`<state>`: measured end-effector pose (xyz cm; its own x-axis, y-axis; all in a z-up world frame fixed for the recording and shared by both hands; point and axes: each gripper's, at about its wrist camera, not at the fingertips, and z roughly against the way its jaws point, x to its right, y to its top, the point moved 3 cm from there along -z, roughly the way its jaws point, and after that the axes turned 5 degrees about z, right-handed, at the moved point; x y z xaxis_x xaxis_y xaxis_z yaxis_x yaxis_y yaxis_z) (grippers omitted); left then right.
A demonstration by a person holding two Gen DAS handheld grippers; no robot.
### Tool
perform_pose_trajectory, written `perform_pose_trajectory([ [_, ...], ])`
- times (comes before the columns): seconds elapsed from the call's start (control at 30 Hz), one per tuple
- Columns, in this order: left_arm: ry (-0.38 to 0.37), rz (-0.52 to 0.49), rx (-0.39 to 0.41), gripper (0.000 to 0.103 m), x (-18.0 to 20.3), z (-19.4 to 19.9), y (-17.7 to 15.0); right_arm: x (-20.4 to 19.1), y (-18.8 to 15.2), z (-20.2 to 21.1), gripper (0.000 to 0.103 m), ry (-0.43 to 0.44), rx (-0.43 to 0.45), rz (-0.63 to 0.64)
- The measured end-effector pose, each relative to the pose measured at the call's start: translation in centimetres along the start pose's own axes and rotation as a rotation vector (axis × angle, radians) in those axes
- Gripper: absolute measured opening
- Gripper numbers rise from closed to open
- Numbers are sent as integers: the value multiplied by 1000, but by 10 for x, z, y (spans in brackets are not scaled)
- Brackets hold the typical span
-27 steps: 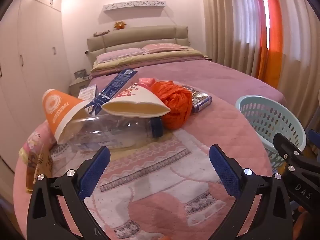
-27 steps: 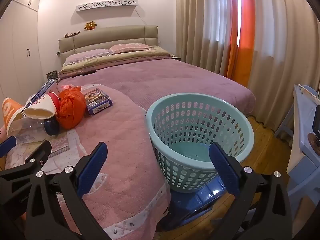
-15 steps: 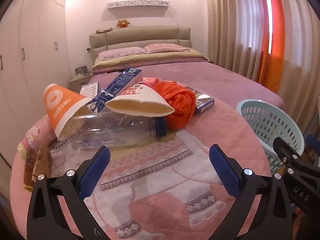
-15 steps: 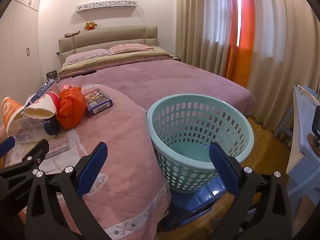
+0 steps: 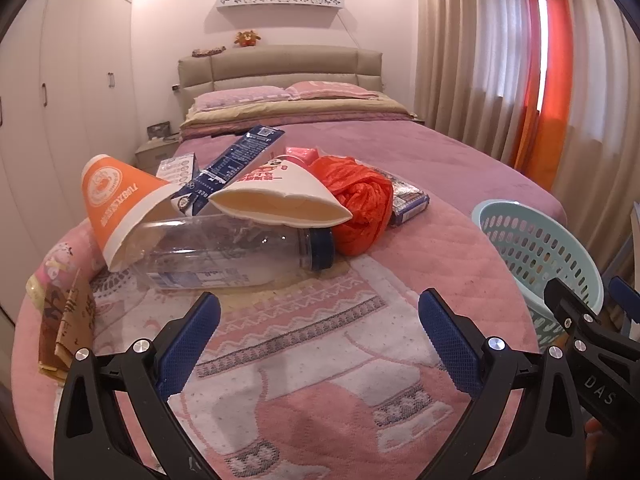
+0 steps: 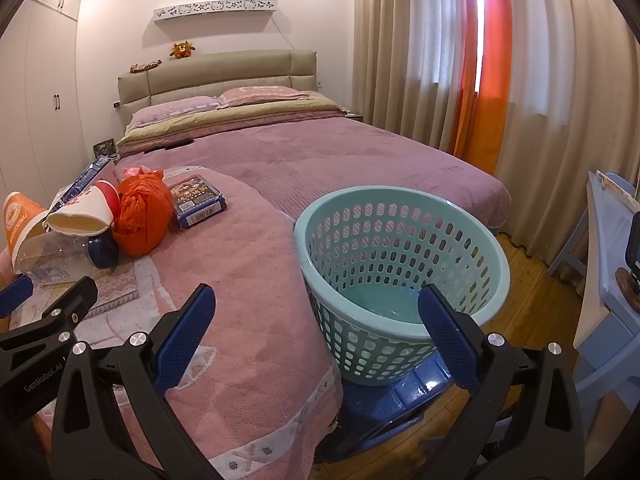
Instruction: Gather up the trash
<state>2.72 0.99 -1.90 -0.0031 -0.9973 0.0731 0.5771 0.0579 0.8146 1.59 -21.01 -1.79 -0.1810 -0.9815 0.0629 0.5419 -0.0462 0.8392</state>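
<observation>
A heap of trash lies on the pink-covered round table (image 5: pixel 440 248): a clear plastic bottle (image 5: pixel 224 252) on its side with a blue cap, an orange paper cup (image 5: pixel 116 204), a white paper cup (image 5: pixel 280 200), a crumpled orange plastic bag (image 5: pixel 360 204), a blue carton (image 5: pixel 236 160) and a blue packet (image 5: pixel 408 200). A brown wrapper (image 5: pixel 68 320) lies at the left edge. My left gripper (image 5: pixel 318 344) is open and empty, just short of the bottle. My right gripper (image 6: pixel 316 340) is open and empty, before the mint basket (image 6: pixel 400 276).
The mint basket (image 5: pixel 536 248) stands on a blue stool (image 6: pixel 392 400) right of the table. A bed (image 6: pixel 320 152) lies behind. Curtains (image 6: pixel 520 80) hang at the right. A blue-grey desk (image 6: pixel 608 280) is at the far right. White wardrobes (image 5: pixel 60 100) stand left.
The left gripper has eased back and up slightly, so the trash heap sits a little farther off. The right gripper has barely moved.
</observation>
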Motion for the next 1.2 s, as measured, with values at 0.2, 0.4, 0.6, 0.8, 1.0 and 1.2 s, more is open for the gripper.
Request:
perform_pose_trajectory([
  [0.2, -2, 1, -2, 96, 0, -1, 0, 6, -2, -5, 97, 12, -11, -17],
  [0.4, 6, 7, -8, 96, -2, -3, 0, 3, -1, -4, 97, 10, -6, -12],
  [0.6, 13, 10, -10, 96, -3, -4, 0, 1, 0, -3, 97, 8, -4, -3],
  [0.8, 18, 18, -12, 96, -5, -3, 0, 1, 0, -1, 97, 3, 0, 1],
  [1.0, 23, 23, -14, 96, -5, -3, 0, 1, 0, -1, 94, 3, -3, 1],
  [1.2, 23, 22, -13, 96, -6, -3, -1, 1, -1, -1, 94, 5, -4, 1],
])
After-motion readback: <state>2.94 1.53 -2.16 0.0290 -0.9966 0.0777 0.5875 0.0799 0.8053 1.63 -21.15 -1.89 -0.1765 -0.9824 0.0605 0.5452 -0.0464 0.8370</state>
